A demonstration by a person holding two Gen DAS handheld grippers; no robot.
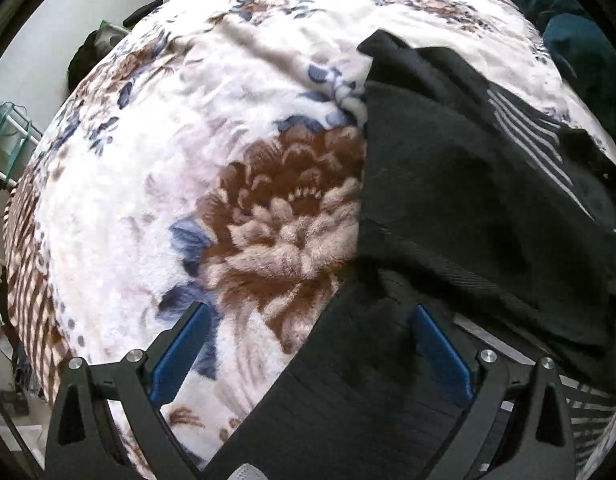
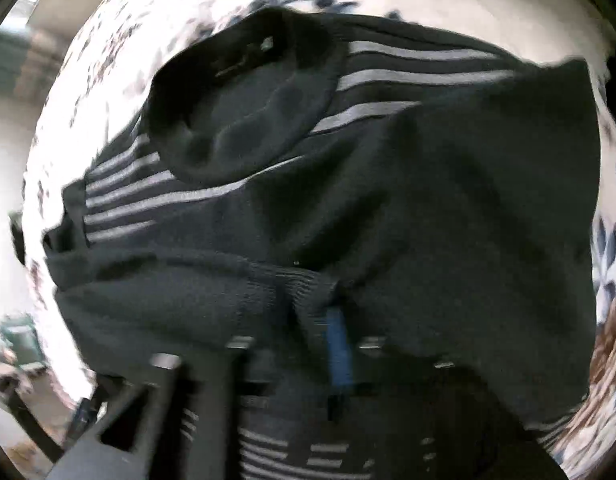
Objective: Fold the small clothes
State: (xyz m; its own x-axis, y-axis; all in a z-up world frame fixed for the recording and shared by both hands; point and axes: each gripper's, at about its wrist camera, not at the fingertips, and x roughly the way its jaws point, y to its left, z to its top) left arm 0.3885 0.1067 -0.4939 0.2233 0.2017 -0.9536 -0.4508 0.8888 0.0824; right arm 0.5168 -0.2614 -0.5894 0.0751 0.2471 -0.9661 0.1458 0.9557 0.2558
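Our left gripper (image 1: 308,344) has a black frame with triangular cut-outs and round silver screws at the joints; each finger carries a flat blue pad (image 1: 179,356). On our right gripper (image 2: 308,344), blurred, we see the same black frame and one blue pad (image 2: 340,356).

A dark, near-black knitted garment (image 1: 448,184) with groups of thin grey stripes is seen lying crumpled on a floral blanket. In the right wrist view its round neck opening (image 2: 243,96) is turned upward, and a plain dark panel is folded over the striped body, with a ribbed hem bunched below.
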